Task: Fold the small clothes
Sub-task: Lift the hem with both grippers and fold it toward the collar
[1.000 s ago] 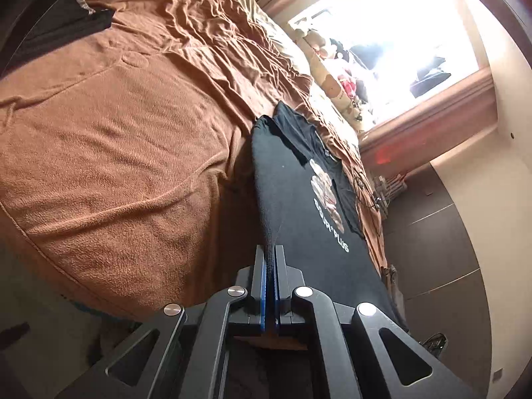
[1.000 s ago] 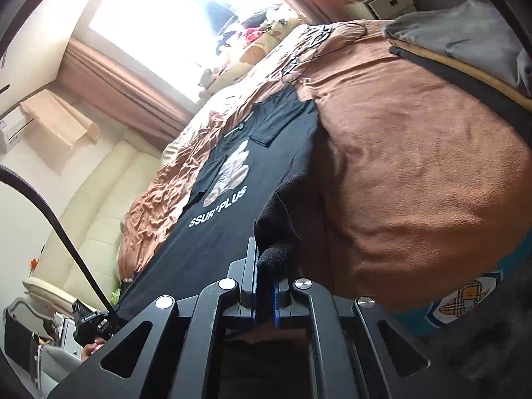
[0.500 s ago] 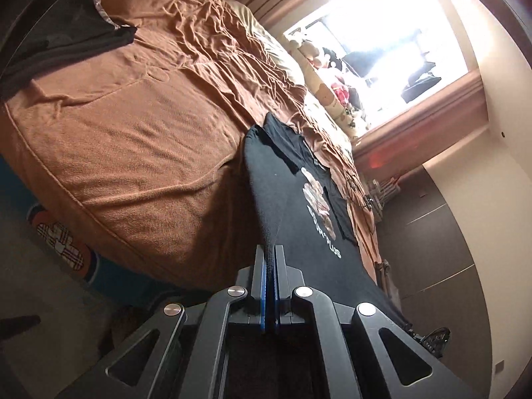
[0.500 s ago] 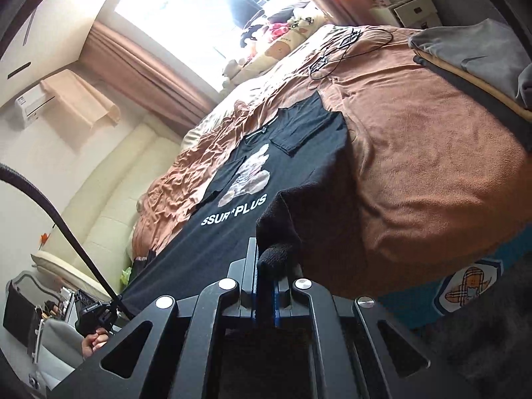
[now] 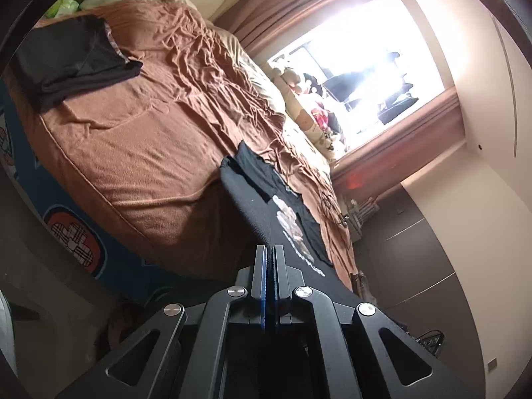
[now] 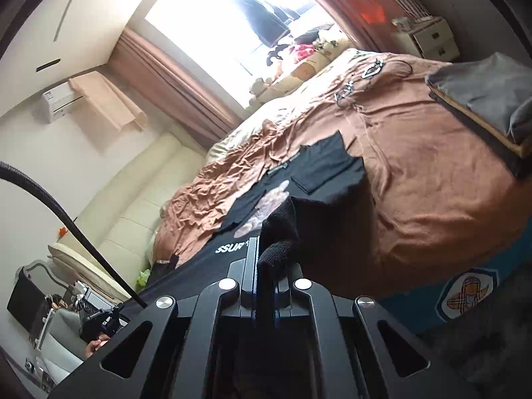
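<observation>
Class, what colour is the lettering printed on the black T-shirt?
White lettering on the T-shirt, clearest in the right wrist view.

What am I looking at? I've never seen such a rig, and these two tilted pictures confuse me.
No robot here: a person holds a two-finger gripper in each hand, and each carries a wide-angle camera looking along its fingers. One picture is from the left gripper, the other from the right gripper. Both are shut on the near edge of a black T-shirt with a printed front, which stretches away over a bed under a brown cover. A dark garment and folded clothes also lie on the bed. A bright window is behind.
</observation>
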Tool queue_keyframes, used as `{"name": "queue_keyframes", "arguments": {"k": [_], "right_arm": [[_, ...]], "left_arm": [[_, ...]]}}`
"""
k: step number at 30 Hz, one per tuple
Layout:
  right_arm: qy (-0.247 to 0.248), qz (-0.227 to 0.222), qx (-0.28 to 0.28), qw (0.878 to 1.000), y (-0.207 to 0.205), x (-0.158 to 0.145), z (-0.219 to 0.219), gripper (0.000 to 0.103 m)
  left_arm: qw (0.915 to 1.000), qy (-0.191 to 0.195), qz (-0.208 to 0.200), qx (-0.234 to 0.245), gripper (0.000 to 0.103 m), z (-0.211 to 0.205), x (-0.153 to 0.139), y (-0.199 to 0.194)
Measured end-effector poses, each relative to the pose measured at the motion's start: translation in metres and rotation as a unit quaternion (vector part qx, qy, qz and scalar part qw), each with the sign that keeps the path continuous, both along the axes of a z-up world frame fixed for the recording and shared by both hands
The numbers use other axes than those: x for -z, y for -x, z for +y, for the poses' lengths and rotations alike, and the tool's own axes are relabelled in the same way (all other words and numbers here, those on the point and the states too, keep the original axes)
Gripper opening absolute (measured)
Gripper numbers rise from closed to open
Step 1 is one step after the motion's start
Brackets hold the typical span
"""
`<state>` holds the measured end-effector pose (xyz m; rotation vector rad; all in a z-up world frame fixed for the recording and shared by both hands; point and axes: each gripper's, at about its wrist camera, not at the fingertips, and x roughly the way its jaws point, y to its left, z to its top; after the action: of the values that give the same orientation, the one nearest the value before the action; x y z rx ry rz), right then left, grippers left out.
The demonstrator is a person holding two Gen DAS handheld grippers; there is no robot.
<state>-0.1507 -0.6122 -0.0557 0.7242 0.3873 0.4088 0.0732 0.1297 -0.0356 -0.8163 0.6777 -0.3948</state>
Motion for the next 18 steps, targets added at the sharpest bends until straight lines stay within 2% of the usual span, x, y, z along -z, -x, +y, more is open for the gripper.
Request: {"name": "queue_keyframes", "arguments": {"k": [5, 10, 18], "right_arm": [[0.010, -0.034, -0.001, 0.999, 0.012, -0.015, 0.000, 0.003], [0.014, -0.055, -0.003, 0.998, 0.021, -0.017, -0.001, 0.003], [0.033, -0.073, 0.001, 0.997, 0.028, -0.020, 0.006, 0.003]], "left_arm": [[0.9993, -0.004, -0.035, -0.008, 0.002, 0.006, -0.033, 0.013], [0.9980, 0.002, -0.062, -0.016, 0.002, 0.014, -0.056, 0.028], [0.9964, 0.014, -0.080, -0.026, 0.002, 0.023, -0.076, 0.051]]}}
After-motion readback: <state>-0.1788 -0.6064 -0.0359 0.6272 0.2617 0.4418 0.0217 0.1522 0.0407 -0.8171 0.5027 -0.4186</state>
